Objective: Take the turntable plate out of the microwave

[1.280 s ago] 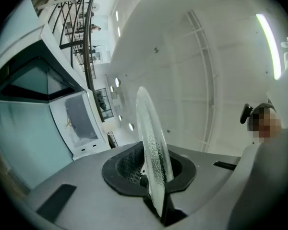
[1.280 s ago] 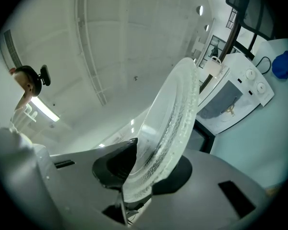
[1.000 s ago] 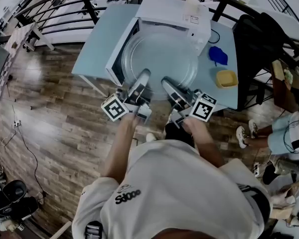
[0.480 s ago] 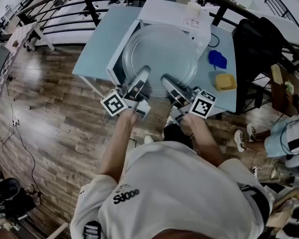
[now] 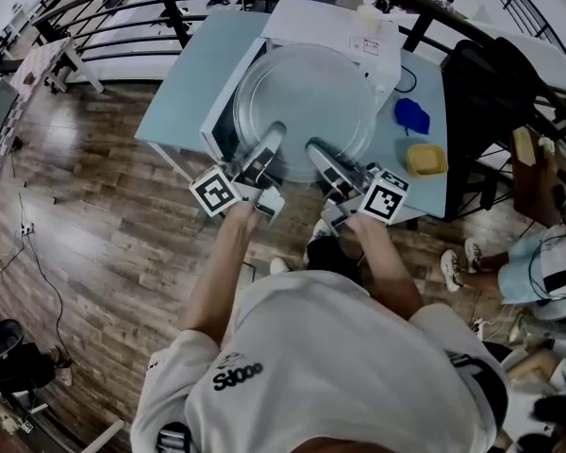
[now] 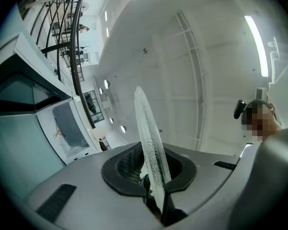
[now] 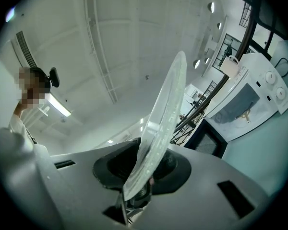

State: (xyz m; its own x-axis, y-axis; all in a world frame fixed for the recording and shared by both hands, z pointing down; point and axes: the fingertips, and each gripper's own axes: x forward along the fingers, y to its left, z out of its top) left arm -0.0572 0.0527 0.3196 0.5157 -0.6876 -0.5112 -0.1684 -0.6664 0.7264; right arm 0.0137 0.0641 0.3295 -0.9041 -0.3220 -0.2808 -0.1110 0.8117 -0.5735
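The left gripper (image 5: 270, 147) and the right gripper (image 5: 318, 157) are each clamped on the near rim of the turntable plate (image 5: 307, 97). They hold it in the air, outside the open microwave (image 5: 325, 22). Under it is a light blue table (image 5: 184, 74) on a wooden floor (image 5: 94, 225), and black railings (image 5: 170, 8) stand behind. The plate is round, of clear glass, and its edge is pebbled.

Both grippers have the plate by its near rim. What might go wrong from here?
The glass plate is pinched only at its near rim by the left gripper and right gripper, so its overhanging weight might lever it loose. Moving it aside, it might clip the open microwave door or the yellow dish.
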